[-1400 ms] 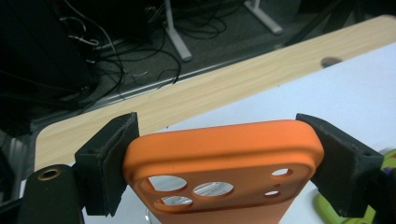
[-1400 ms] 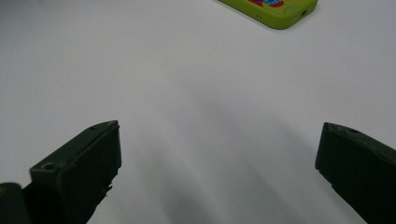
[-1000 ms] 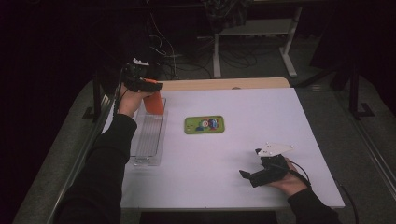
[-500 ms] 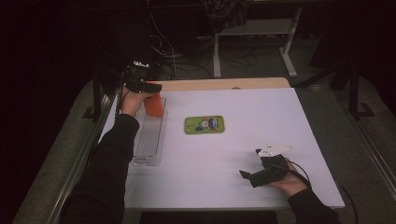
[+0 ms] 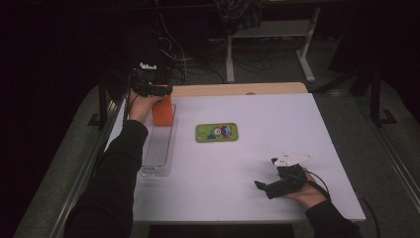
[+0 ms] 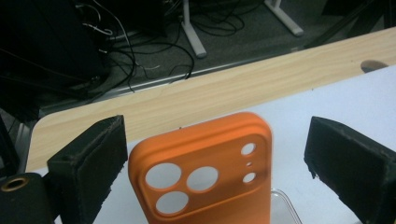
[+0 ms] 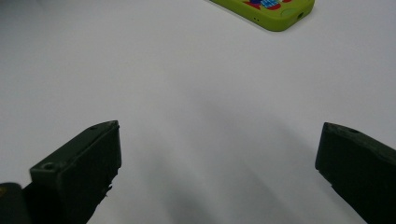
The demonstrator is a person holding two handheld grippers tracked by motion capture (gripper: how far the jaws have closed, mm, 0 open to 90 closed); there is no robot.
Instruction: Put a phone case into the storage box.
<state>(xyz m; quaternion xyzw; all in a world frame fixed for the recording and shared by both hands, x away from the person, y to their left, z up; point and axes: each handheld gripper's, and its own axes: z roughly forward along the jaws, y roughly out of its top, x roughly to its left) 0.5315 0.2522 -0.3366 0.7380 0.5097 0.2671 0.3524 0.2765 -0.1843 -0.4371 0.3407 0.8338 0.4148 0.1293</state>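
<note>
Left gripper (image 6: 215,154) has its jaws spread apart, and they have just been opening; an orange phone case (image 6: 205,177) stands upright between them with a clear gap at each side, neither pad touching it. The case shows its back, three large round camera holes and smaller ones beside them. Just below and beyond the case lies the rim of a clear plastic tray (image 6: 282,203), at whose far end the case stands in the high view. Past that comes the white table top (image 6: 345,98), then its wooden edge strip (image 6: 187,100). Right gripper (image 7: 217,154) rests low over the bare white surface with its jaws wide open and nothing between them; well ahead of it lies a green phone case (image 7: 275,11).
</note>
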